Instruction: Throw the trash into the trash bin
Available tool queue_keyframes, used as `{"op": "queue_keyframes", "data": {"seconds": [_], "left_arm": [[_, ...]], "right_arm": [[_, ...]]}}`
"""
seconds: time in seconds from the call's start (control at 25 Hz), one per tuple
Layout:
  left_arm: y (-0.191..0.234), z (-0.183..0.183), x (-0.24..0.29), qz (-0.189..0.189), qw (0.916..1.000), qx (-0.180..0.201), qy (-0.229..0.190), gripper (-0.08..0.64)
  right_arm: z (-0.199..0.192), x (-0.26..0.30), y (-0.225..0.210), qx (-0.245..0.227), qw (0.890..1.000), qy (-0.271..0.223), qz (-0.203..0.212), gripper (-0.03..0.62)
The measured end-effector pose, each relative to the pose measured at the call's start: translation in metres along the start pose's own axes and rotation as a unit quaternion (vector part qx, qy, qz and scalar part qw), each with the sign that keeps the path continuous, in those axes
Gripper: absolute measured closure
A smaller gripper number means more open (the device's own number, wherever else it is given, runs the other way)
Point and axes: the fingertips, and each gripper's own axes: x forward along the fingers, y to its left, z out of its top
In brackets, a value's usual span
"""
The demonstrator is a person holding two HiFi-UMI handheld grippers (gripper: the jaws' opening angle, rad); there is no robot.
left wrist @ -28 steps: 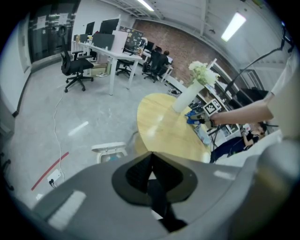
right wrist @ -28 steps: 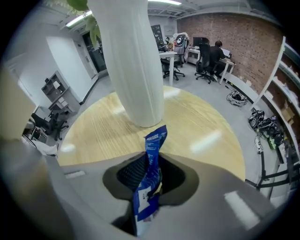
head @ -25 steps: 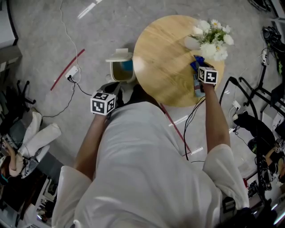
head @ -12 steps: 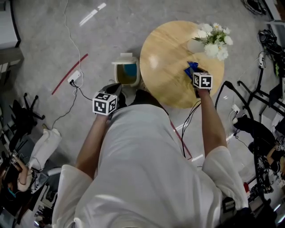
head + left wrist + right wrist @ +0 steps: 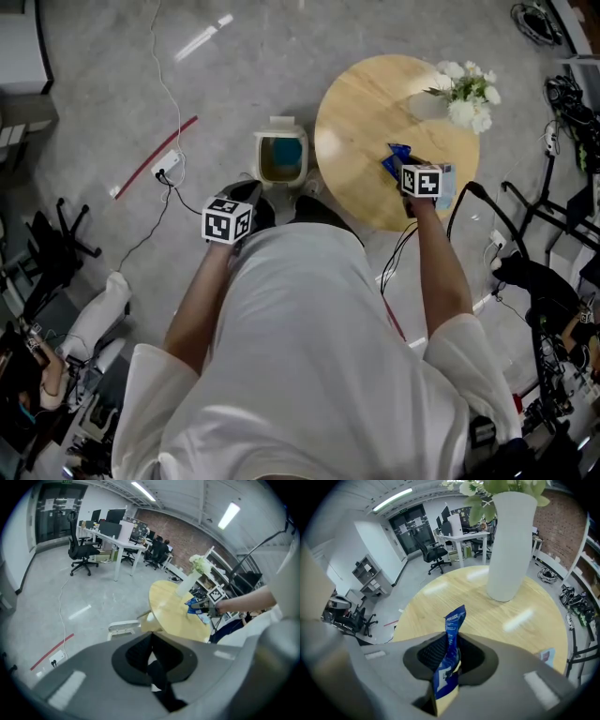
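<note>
A crumpled blue snack wrapper [image 5: 452, 651] stands up between the jaws of my right gripper [image 5: 449, 663], which is shut on it. In the head view this right gripper [image 5: 409, 169] holds the wrapper [image 5: 395, 158] over the near right part of the round wooden table [image 5: 361, 141]. The small white trash bin [image 5: 281, 157] stands open on the floor just left of the table, with something blue inside. My left gripper [image 5: 246, 199] hovers below the bin, near the floor side of it. In the left gripper view its jaws [image 5: 151, 649] meet with nothing between them, and the bin [image 5: 123, 627] lies beyond.
A white vase [image 5: 508, 541] of white flowers [image 5: 466, 92] stands at the table's far right. A small leaflet [image 5: 444, 186] lies at the table's right edge. Cables, a power strip [image 5: 166, 167] and red tape cross the floor at left. Office chairs and clutter ring the area.
My right gripper has carried the wrapper leftward across the table, away from the vase and toward the bin side. The left gripper has shifted slightly beside the bin.
</note>
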Motion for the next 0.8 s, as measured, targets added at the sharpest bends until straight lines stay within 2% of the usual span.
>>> {"op": "queue_keyframes", "data": {"seconds": [0.4,0.8], "left_arm": [[0.027,-0.007,-0.017,-0.010,0.9999,-0.001,-0.004,0.555],[0.048,-0.023,-0.034,-0.015,0.9998,0.008,-0.005,0.555]], "right_arm": [[-0.003,0.012,0.066,-0.015,1.000,0.014,0.016,0.523],[-0.004,0.012,0.120,-0.022,0.999,0.006,0.024,0.523]]}}
